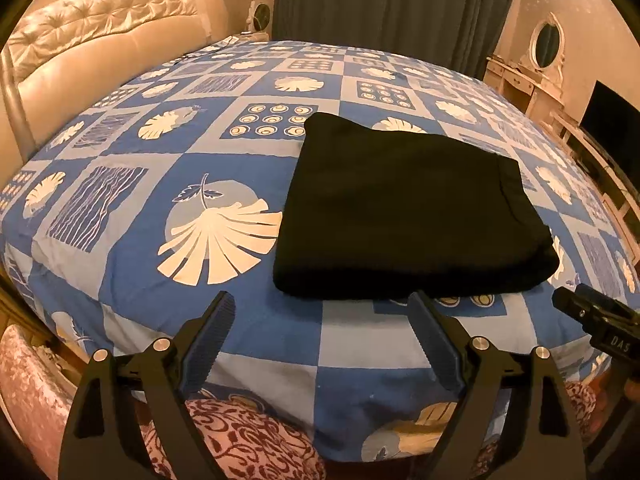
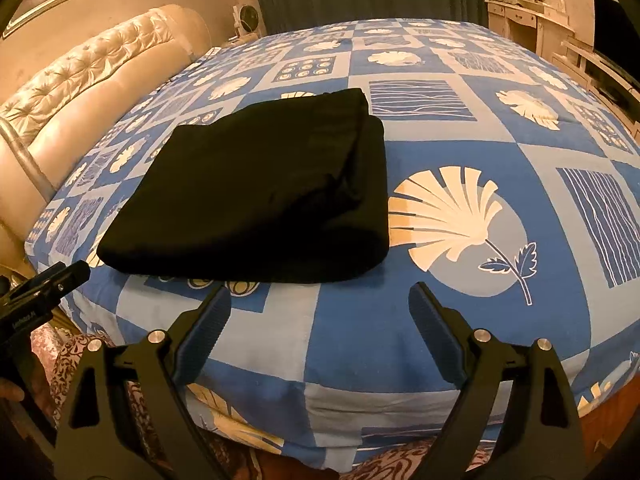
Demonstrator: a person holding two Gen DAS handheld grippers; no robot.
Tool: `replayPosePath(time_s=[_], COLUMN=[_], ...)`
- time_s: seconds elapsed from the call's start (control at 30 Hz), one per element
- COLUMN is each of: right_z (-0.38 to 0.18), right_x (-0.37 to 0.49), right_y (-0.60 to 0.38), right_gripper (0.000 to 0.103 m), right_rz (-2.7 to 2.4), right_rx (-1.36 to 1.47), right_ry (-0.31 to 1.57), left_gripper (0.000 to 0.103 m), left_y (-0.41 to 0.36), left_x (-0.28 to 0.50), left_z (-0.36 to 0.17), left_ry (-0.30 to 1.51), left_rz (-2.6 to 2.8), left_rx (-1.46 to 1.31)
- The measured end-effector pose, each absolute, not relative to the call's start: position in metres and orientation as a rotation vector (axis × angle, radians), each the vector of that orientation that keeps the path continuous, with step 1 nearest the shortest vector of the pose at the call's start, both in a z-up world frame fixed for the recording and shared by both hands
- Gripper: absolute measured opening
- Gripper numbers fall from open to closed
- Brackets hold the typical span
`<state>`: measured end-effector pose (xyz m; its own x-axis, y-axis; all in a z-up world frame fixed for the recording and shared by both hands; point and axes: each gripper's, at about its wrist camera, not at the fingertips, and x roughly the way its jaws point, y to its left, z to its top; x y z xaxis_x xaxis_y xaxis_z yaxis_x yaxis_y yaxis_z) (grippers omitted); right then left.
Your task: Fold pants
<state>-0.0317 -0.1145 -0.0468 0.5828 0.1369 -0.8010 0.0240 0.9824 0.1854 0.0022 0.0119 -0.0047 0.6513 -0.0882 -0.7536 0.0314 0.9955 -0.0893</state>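
Note:
The black pants (image 1: pixel 404 208) lie folded into a thick rectangle on the blue patterned bed cover (image 1: pixel 192 168), near its front edge. They also show in the right wrist view (image 2: pixel 260 192). My left gripper (image 1: pixel 322 304) is open and empty, just short of the pants' near edge. My right gripper (image 2: pixel 320 296) is open and empty, in front of the pants' near right corner. The right gripper's tip shows at the right edge of the left wrist view (image 1: pixel 592 312), and the left gripper's tip shows at the left edge of the right wrist view (image 2: pixel 48 284).
A cream tufted headboard (image 1: pixel 100 48) runs along the left. Dark curtains (image 1: pixel 392 4) hang at the back. A white dresser with an oval mirror (image 1: pixel 544 52) and a dark screen (image 1: pixel 612 120) stand at the right. The bed's front edge (image 1: pixel 360 412) lies below my grippers.

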Motion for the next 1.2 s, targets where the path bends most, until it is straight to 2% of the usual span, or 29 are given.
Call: replayPosePath(time_s=[1.2], right_z=[-0.054], right_x=[-0.029], right_y=[-0.116], right_gripper=[0.09], right_rz=[0.088], right_rx=[0.194], right_ry=[0.981], left_gripper=[0.087], left_y=[0.002], left_x=[0.0], left_z=[0.008], left_ry=[0.807], left_rz=[-0.055], left_rx=[-0.019])
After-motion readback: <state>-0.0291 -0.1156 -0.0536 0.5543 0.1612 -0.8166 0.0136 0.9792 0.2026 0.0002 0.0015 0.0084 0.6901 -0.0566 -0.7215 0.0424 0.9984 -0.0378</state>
